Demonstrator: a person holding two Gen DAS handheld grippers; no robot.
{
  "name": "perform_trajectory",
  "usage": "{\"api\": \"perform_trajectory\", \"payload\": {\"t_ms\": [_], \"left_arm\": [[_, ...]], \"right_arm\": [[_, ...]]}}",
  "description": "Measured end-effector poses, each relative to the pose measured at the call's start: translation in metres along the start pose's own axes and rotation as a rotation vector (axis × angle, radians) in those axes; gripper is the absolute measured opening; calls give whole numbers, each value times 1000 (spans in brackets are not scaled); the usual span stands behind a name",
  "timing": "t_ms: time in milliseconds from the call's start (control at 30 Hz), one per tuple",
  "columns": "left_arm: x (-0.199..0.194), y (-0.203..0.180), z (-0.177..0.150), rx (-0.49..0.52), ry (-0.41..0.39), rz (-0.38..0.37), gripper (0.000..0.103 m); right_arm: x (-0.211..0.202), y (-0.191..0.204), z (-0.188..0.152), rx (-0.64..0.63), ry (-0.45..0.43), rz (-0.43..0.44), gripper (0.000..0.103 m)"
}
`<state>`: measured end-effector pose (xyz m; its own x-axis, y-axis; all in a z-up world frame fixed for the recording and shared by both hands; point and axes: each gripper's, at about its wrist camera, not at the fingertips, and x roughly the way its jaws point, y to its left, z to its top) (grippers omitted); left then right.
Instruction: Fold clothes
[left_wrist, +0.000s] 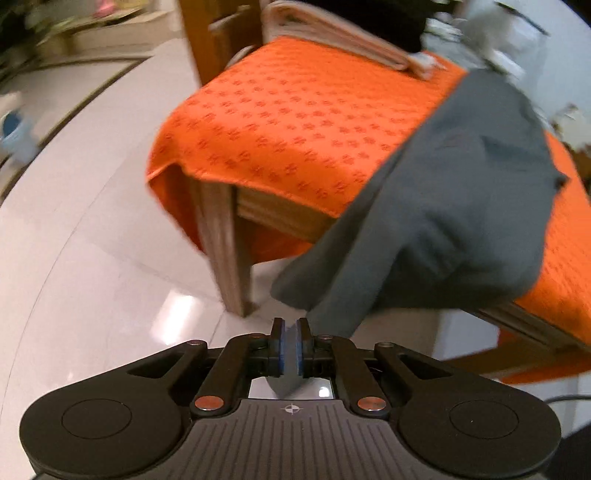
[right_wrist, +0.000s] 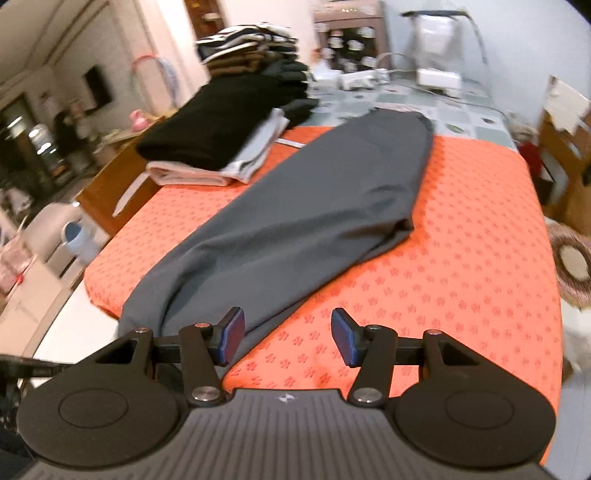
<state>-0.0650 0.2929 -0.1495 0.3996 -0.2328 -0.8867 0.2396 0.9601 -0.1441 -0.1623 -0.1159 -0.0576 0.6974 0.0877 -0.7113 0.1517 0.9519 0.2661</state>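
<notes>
My left tongs (left_wrist: 291, 341) are clamped on a corner of the grey garment (left_wrist: 443, 206), the blue pads pinched tight with a wedge of the fabric showing between them and poking out behind. From that wrist I see the cloth running up from the tongs and over the near edge of the desk (left_wrist: 295, 122), which is covered by an orange patterned cloth; part of the garment hangs off that edge, above the pale tiled floor (left_wrist: 92, 258) and beside a wooden desk leg (left_wrist: 229, 258).

My right tongs (right_wrist: 287, 341) stand open with nothing between the pads, poised over the near edge of the desk (right_wrist: 461, 258). The left pad sits just over the garment's lower end, though the blur keeps me from saying whether it touches. From here the grey garment (right_wrist: 314, 199) lies as a long, folded strip stretching diagonally from the near left corner toward the far edge. At the far left corner I see a stack of folded clothes (right_wrist: 221, 122), black on top with pale pieces beneath, just beside the grey strip but apart from it.
</notes>
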Motion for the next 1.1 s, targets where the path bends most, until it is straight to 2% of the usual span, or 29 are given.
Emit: {"api": "perform_trajectory", "payload": {"t_ms": [100, 167, 267, 367, 467, 633, 733, 833, 900, 933, 1067, 1100], "left_arm": [[0, 0, 16, 65, -51, -77, 12], [1, -4, 32, 103, -86, -133, 20], [9, -16, 62, 160, -121, -195, 32], [23, -26, 94, 186, -135, -280, 34], [42, -31, 121, 181, -104, -321, 35], [72, -31, 150, 201, -15, -392, 35], [86, -31, 161, 242, 43, -440, 35], [98, -27, 168, 276, 111, -492, 35], [102, -26, 172, 309, 132, -534, 35], [104, -25, 175, 325, 142, -555, 35], [108, -27, 180, 367, 184, -610, 34], [109, -29, 179, 381, 191, -619, 34]], "right_arm": [[3, 9, -8, 37, -1, -43, 59], [10, 9, -12, 86, 1, -55, 59], [26, 6, -18, 169, 3, -39, 57], [50, 6, -24, 239, 10, 13, 51], [73, 8, -30, 319, 33, 46, 51], [107, 11, -45, 494, 55, 39, 51], [124, 21, -55, 568, 47, 2, 50], [127, 37, -59, 603, -18, -66, 50], [131, 48, -61, 625, -49, -95, 45], [132, 52, -61, 632, -63, -110, 36], [137, 57, -63, 686, -87, -144, 32], [138, 57, -64, 692, -90, -159, 23]]}}
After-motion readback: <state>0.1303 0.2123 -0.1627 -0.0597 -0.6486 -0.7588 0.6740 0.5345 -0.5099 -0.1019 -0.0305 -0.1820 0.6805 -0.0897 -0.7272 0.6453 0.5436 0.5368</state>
